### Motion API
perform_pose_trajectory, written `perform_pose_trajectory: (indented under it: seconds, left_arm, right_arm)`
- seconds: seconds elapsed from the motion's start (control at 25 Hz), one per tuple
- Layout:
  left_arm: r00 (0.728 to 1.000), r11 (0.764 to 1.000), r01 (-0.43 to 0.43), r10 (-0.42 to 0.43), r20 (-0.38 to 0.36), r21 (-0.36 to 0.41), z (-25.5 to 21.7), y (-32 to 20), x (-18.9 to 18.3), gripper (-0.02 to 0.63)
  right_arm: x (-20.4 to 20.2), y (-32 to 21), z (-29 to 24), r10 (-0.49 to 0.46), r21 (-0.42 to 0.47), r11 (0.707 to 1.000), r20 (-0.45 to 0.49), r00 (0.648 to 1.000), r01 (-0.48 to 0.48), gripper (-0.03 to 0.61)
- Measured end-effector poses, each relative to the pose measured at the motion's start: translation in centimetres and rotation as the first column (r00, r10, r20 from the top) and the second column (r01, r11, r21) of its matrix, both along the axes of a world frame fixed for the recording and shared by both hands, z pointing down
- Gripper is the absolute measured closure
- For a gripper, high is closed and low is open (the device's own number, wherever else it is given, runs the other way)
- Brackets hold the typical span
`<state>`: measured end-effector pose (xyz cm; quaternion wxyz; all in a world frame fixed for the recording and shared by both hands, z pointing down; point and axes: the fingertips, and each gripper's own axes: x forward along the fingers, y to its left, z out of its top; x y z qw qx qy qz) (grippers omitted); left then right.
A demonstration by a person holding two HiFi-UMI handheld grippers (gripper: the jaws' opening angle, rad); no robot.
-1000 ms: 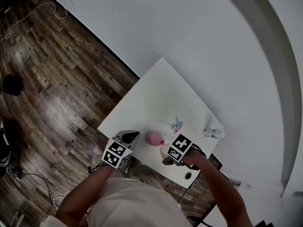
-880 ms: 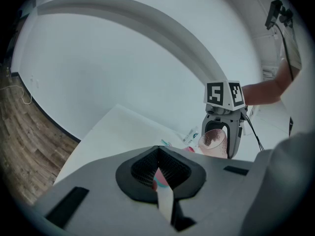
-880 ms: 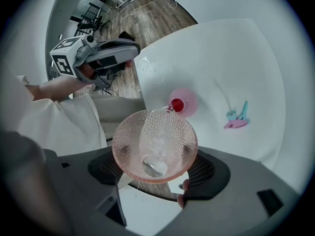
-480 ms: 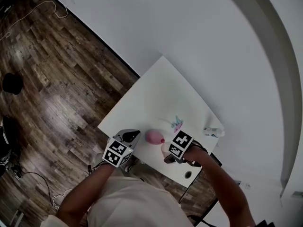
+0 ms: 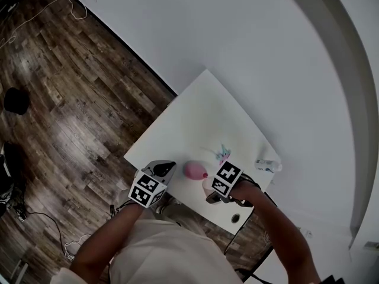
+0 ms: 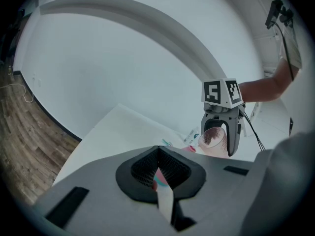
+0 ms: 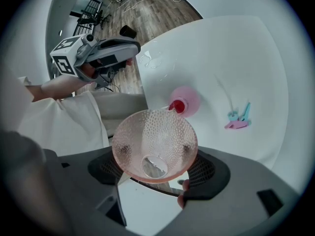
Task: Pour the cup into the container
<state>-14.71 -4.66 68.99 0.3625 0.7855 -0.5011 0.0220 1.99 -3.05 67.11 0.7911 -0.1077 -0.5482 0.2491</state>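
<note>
My right gripper (image 7: 156,170) is shut on a clear pink dimpled cup (image 7: 155,140), held just above the table. I look straight into the cup and see no contents. Its rim lies close to the red mouth of a round pink container (image 7: 186,101) standing on the white table (image 7: 221,58). In the head view the container (image 5: 194,170) sits between my two grippers, with the right gripper (image 5: 208,188) and the cup (image 5: 206,186) just to its right. My left gripper (image 5: 164,169) hovers shut at the table's near edge with nothing in it. In the left gripper view the right gripper (image 6: 221,134) carries the cup (image 6: 213,139).
Teal and pink clips (image 7: 238,118) lie on the table beyond the container, also seen as clips (image 5: 221,154) in the head view. A small bottle (image 5: 267,165) lies near the table's right edge. Wood floor (image 5: 65,99) surrounds the table, and a white wall is behind it.
</note>
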Motion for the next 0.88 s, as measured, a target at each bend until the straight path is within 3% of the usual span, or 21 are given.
perform_pose_trajectory:
  seconds: [0.88]
  left_arm:
    - [1.000, 1.000, 0.016, -0.016, -0.001, 0.001, 0.24, 0.21, -0.53, 0.603]
  right_arm:
    - [0.44, -0.28, -0.20, -0.024, -0.033, 0.999, -0.047, 0.999, 0.022, 0.215]
